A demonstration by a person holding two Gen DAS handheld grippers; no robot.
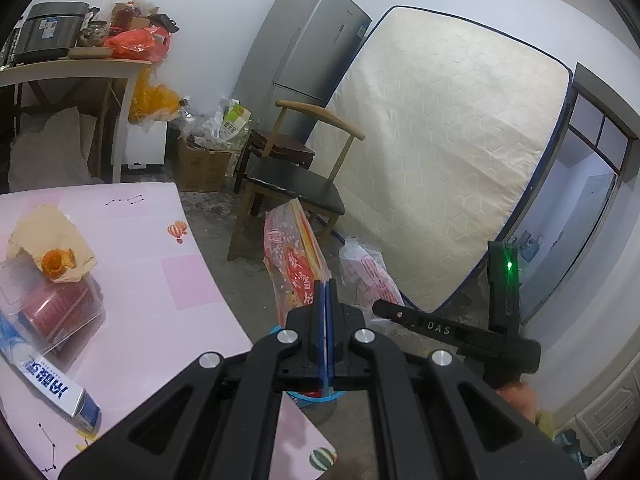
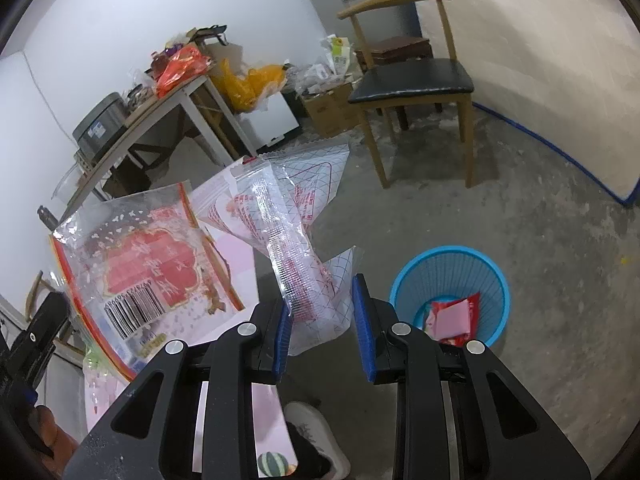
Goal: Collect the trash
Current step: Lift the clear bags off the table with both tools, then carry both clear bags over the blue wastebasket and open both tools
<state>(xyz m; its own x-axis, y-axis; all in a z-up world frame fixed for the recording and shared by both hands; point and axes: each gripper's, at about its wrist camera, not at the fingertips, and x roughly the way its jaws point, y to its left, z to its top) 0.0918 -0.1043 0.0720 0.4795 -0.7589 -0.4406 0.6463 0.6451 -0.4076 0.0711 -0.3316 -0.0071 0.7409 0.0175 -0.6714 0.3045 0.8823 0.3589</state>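
Note:
My left gripper (image 1: 326, 288) is shut on the edge of a clear plastic bag with red print (image 1: 294, 264), held up in the air beside the pink table (image 1: 140, 260). In the right wrist view that bag (image 2: 148, 264) hangs at the left. My right gripper (image 2: 322, 308) is shut on a crumpled clear bag with a red grid print (image 2: 296, 264), which stands up between its blue pads (image 2: 282, 324). A blue bin (image 2: 496, 280) stands on the floor just right of this gripper, with a red wrapper (image 2: 454, 316) inside. In the left wrist view the bin (image 1: 316, 397) shows only as a rim under my fingers.
On the pink table lie crumpled brown paper (image 1: 52, 248), a clear box (image 1: 60, 308) and a blue-white carton (image 1: 52, 376). A wooden chair (image 2: 412, 80) stands behind the bin, a mattress (image 1: 440, 160) leans on the wall. A white shoe (image 2: 316, 436) is below my right gripper.

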